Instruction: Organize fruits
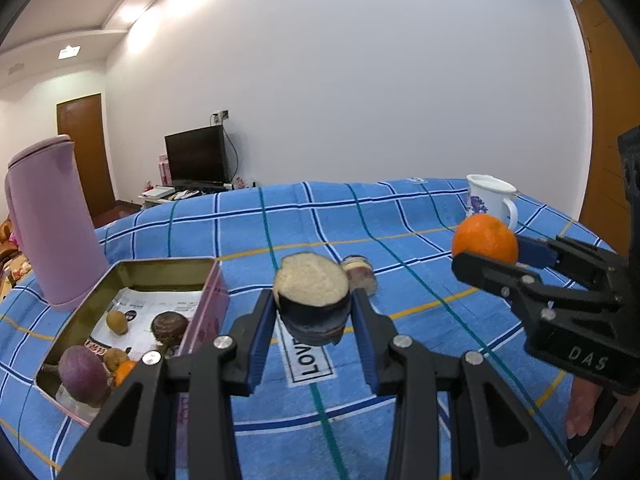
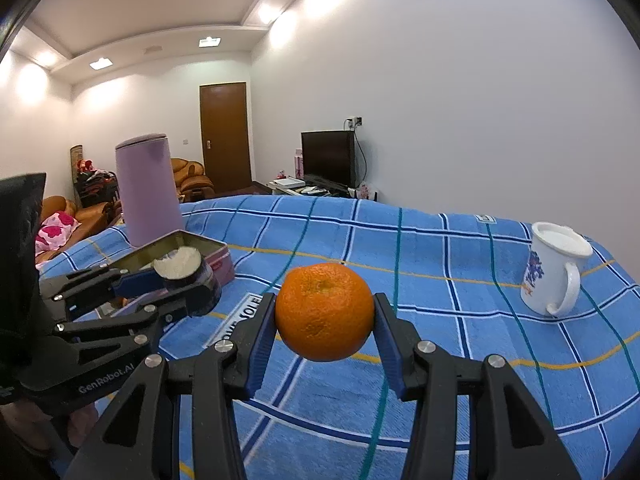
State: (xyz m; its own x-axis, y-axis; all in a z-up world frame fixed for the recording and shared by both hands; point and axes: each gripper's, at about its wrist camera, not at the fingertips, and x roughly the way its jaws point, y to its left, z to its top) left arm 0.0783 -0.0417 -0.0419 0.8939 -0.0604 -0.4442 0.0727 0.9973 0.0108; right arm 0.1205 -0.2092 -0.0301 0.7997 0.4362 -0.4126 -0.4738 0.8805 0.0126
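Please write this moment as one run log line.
left tongs: shut on eggplant piece | right tongs: shut on orange | tin: open, holds fruits

I was working in a home's living room: a television [image 2: 329,158] stood on a low stand, cushioned sofas [image 2: 191,174] lined the far wall beside a wooden door [image 2: 225,136], and a blue checked cloth [image 2: 420,248] covered the table.

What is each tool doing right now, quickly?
Left tool: closed on the cut eggplant piece, held above the cloth.
Right tool: closed on the orange, also lifted.
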